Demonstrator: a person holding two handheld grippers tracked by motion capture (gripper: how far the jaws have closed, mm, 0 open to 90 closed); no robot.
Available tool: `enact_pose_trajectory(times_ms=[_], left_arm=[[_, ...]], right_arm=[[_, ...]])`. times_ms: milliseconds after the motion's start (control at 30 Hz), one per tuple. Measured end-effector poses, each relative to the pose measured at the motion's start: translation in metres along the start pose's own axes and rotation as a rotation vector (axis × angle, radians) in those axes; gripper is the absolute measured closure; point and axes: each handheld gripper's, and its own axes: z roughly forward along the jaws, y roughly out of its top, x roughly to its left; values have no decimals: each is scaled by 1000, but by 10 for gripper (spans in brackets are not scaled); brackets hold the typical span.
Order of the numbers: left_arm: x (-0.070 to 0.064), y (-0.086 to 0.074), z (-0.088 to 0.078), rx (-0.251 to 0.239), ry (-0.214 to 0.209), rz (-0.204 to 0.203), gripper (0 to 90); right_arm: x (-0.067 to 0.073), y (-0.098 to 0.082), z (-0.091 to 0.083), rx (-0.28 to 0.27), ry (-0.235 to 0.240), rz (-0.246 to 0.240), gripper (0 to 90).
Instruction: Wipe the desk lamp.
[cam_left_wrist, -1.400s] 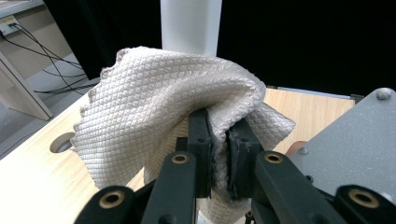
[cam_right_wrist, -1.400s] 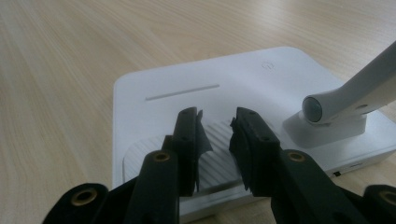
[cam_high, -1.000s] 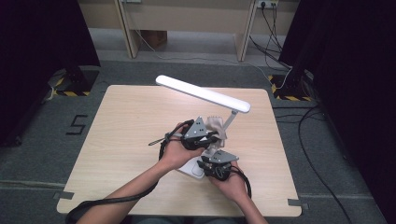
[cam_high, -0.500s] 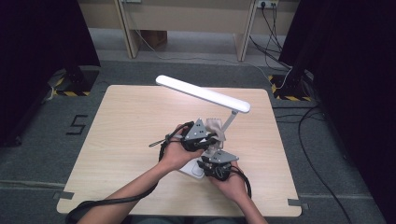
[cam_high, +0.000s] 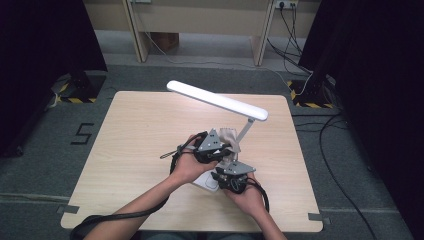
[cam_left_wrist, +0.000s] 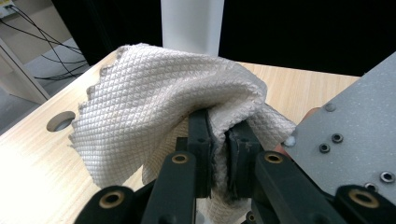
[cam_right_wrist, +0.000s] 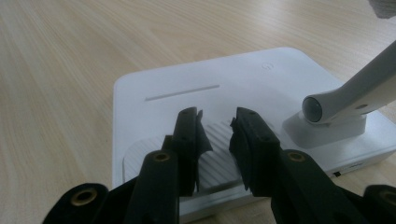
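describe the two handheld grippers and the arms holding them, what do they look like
Both grippers, left and right, have black bodies, each topped by a grey three-cornered plate with small screws. Each has two black jaws on black arms with brass-coloured pivot bushings, as on the left and the right in their own views. A black cable trails from the left one. The forearms are bare, with no sleeves in view.

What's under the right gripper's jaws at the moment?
The lamp's white base lies under the right gripper, its jaws parted over a ribbed pad with nothing between them. The jaws cover part of that pad; whether they touch it is unclear.
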Motion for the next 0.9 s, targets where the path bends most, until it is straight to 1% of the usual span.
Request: enact_pose_trajectory(times_ms=[133, 267, 467, 900], left_arm=[[1, -2, 0, 5, 2, 2, 815], [0, -6, 2, 9, 1, -9, 814], [1, -8, 3, 15, 2, -9, 813], [2, -15, 6, 22, 5, -23, 813]], right_arm=[[0, 0, 0, 1, -3, -3, 707], [0, 0, 0, 2, -3, -3, 707], [0, 0, 0, 3, -3, -1, 707], [0, 0, 0, 7, -6, 0, 707]])
